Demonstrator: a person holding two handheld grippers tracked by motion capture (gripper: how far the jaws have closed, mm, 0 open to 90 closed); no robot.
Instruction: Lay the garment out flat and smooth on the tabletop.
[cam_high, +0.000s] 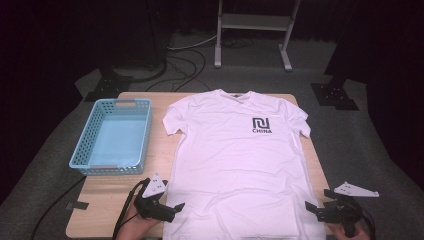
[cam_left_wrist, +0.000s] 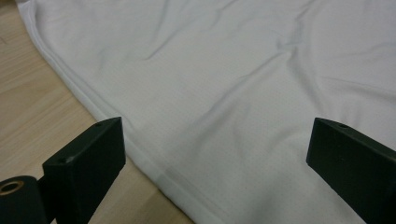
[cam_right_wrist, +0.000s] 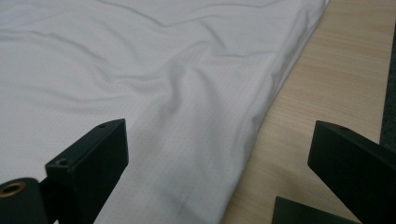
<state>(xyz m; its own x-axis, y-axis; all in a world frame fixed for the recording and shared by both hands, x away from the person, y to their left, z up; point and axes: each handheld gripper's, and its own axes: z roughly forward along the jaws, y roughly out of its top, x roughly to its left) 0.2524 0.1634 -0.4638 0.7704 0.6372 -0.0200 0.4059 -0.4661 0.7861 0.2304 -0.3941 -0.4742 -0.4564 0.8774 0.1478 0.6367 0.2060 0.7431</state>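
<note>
A white T-shirt (cam_high: 240, 160) with a dark "CHINA" logo lies spread flat, front up, on the wooden table (cam_high: 110, 200). My left gripper (cam_high: 172, 209) is open at the shirt's lower left side edge. In the left gripper view its jaws straddle the T-shirt's side hem (cam_left_wrist: 154, 168), with cloth between them and nothing held. My right gripper (cam_high: 314, 210) is open at the lower right side edge. Across the right gripper view the T-shirt's right edge (cam_right_wrist: 261, 112) runs between the wide-apart jaws, bare wood (cam_right_wrist: 322, 93) beside it.
A light blue plastic basket (cam_high: 114, 135) stands at the table's left. Beyond the table are black stand bases (cam_high: 332, 95), cables (cam_high: 185, 65) on grey floor and a white metal frame (cam_high: 252, 30). Black tape (cam_high: 77, 205) marks the table's near left edge.
</note>
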